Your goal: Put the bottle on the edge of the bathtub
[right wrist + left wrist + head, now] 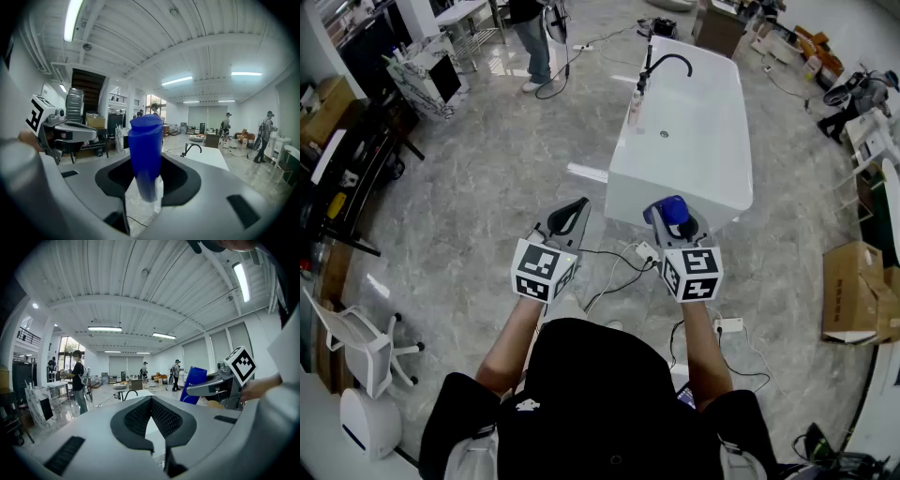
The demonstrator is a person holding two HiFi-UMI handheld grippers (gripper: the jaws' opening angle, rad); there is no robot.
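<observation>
While the right tongs [679, 228] clamp a blue bottle [673, 211] upright, its long axis vertical, the white bathtub [623, 157] lies straight ahead of them and lower, near end closest. Left tongs [566, 223] are closed on nothing, level with the right pair but further off to the tub's side. No label or writing on the bottle is legible

Ceiling tubes [104, 328] light brightly; fisheye edges darken.
</observation>
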